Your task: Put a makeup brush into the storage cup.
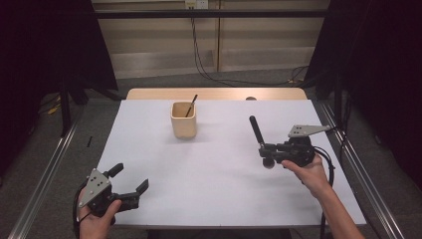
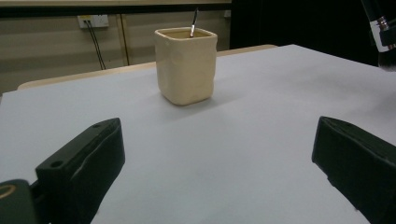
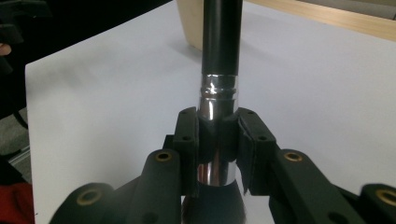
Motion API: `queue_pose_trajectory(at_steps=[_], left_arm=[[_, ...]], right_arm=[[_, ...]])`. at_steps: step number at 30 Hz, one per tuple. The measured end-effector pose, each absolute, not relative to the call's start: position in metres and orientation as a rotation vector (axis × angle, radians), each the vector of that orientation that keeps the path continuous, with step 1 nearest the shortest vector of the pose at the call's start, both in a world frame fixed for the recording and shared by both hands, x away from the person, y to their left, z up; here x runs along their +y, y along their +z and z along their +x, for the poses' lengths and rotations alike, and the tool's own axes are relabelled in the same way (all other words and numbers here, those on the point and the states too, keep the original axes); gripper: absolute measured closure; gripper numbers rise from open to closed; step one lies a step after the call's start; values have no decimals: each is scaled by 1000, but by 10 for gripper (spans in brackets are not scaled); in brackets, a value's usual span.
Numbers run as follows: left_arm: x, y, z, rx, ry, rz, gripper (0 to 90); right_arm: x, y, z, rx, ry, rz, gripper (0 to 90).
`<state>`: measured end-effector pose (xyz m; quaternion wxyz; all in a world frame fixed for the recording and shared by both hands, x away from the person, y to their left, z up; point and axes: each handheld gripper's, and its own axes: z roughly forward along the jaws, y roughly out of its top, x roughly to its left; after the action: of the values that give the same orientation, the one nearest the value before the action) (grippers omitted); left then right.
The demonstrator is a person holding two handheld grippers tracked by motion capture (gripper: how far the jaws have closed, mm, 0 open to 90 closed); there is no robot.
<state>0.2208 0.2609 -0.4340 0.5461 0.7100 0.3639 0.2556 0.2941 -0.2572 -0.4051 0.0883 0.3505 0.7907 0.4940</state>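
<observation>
High view first: my right gripper (image 1: 264,151) is clamped on a makeup brush (image 1: 257,130) over the right half of the white table (image 1: 219,164), the black handle slanting up and away from me toward the far side. Right gripper view puts my two pads (image 3: 187,140) tight against the brush's shiny silver ferrule (image 3: 216,100), one on each side, with the dark handle rising straight out between them and the bristle end below. My left gripper (image 1: 132,181) sits at the near left corner, jaws spread wide with nothing between them. Left gripper view looks across bare table at a cream square cup (image 2: 186,65), which stands upright toward the far middle, well apart from both my grippers, with a thin dark-handled brush (image 2: 193,24) leaning inside it.
</observation>
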Motion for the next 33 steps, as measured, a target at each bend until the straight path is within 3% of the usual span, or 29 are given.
queue_pose_trajectory(at_steps=[16,29,33], left_arm=[[241,-428,224,791,544,1723,25],[207,-415,228,684,529,1789,26],[194,-411,235,646,472,1826,26]], right_arm=[[-219,-405,292,2481,1478,900,716],[-196,-403,284,2587,1483,792,716],[-188,-404,282,2631,1461,746,715]])
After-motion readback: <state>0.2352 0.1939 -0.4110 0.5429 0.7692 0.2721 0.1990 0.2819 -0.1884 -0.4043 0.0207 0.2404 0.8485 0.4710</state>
